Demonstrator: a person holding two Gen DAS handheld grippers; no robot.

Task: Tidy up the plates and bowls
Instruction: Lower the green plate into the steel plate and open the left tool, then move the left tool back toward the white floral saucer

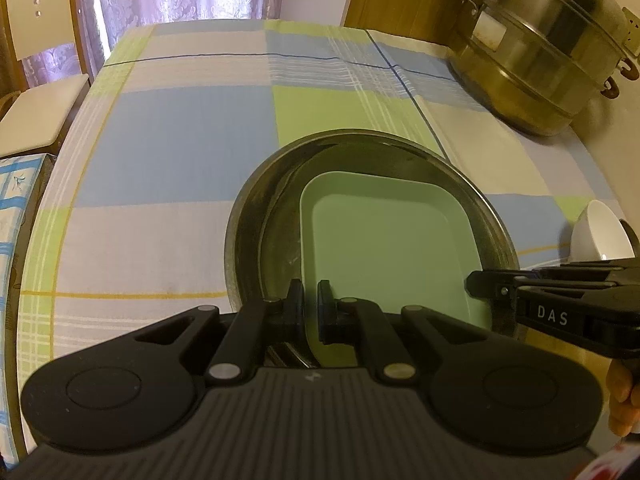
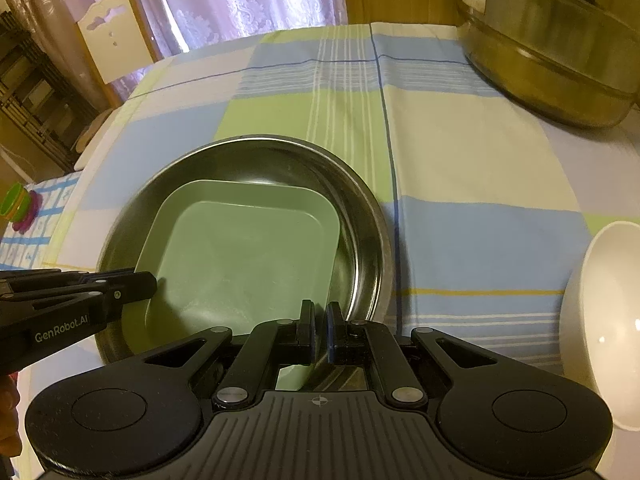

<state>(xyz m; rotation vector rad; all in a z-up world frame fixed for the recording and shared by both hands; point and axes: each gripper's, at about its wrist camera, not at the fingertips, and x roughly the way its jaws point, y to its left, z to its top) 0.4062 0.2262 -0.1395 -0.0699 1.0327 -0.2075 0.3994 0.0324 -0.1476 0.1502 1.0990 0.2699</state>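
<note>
A green square plate (image 1: 384,248) lies inside a round steel basin (image 1: 248,216) on the checked tablecloth; both also show in the right wrist view, plate (image 2: 244,256) and basin (image 2: 360,216). My left gripper (image 1: 310,312) is shut on the plate's near left rim. My right gripper (image 2: 320,336) is shut on the plate's near right edge, by the basin's rim. Each gripper shows in the other's view, the right (image 1: 520,292) and the left (image 2: 100,288). A white bowl (image 2: 600,320) stands to the right, also in the left wrist view (image 1: 600,232).
A large steel steamer pot (image 1: 540,44) stands at the back right of the table. A white chair (image 2: 112,36) is at the far left by the curtains. A patterned box (image 1: 16,220) and a green and purple toy (image 2: 20,208) lie off the table's left edge.
</note>
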